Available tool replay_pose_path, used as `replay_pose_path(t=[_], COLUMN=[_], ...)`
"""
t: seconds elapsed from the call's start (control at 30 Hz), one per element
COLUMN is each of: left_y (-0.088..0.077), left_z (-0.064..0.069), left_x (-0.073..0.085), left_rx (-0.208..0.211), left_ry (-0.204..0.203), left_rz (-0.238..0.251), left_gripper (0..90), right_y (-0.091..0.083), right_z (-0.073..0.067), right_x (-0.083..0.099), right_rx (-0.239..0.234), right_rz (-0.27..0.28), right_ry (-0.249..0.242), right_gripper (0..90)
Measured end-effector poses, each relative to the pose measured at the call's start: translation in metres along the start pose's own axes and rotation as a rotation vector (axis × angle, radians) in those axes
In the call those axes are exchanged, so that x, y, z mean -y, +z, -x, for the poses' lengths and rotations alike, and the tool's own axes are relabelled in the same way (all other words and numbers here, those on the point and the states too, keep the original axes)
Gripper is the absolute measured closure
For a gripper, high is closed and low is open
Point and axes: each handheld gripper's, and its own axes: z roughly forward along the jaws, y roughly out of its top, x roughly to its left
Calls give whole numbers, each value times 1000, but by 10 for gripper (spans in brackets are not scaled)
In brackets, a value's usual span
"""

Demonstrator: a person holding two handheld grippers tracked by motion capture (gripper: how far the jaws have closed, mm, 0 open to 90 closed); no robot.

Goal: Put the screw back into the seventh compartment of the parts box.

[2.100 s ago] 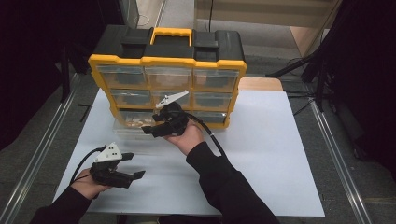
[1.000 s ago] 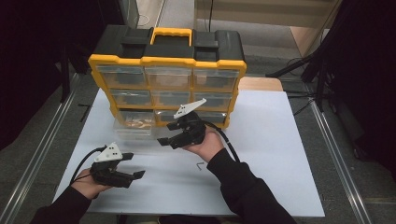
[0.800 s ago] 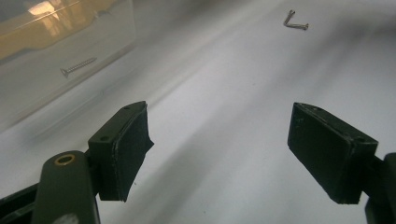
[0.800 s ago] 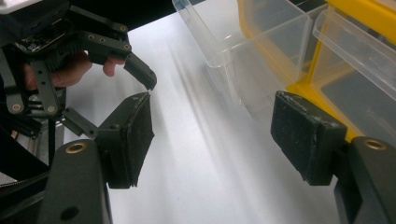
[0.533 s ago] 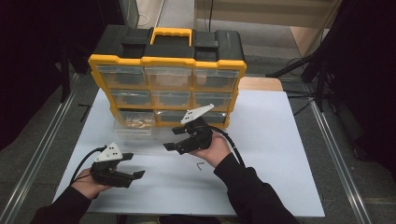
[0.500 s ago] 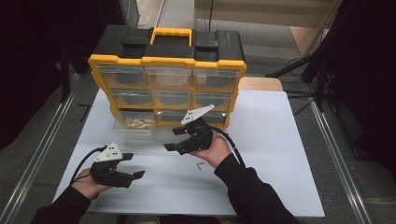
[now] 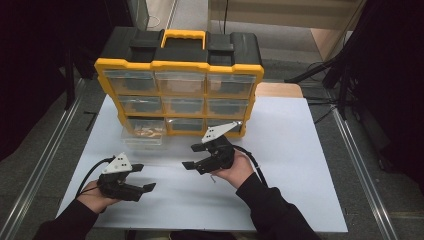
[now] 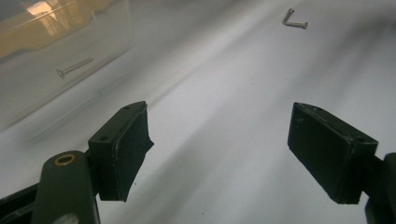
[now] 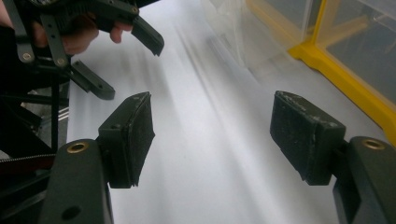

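Left gripper (image 7: 144,177) sat nearest me, low over the white bench (image 7: 300,165), jaws wide apart and empty; its own view showed bare bench between the pads. Right gripper (image 7: 192,156) hovered just beyond it toward the middle, jaws likewise apart with nothing between them, pointing across the bench toward the left gripper. A small L-shaped key (image 7: 213,177) lay loose on the bench, right under my right hand and behind those jaws. Farther out, a clear drawer (image 7: 135,145) stood on the bench against the bottom row of the yellow organizer (image 7: 180,65); one screw (image 8: 74,67) lay in it, other contents too dim to name. Judged step: sorting small parts between drawer and bench, hands between picks. Next move, as I read it: either turn the right jaws back and down over the key and close along its long leg, or reach into the drawer, dropping over its wall.
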Motion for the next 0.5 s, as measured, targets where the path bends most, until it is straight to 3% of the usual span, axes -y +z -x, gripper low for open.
replay_pose_path(t=[0.23, 0.5], left_y=[-1, 0], left_z=[0, -1], left_x=[0, 0], left_rx=[1, 1], left_ry=[-1, 1], left_rz=[4, 0], left_gripper=[207, 207], right_y=[-8, -17], right_z=[1, -1], right_x=[12, 22], right_rx=[17, 35], right_rz=[-5, -12], right_ry=[24, 8], right_gripper=[322, 326])
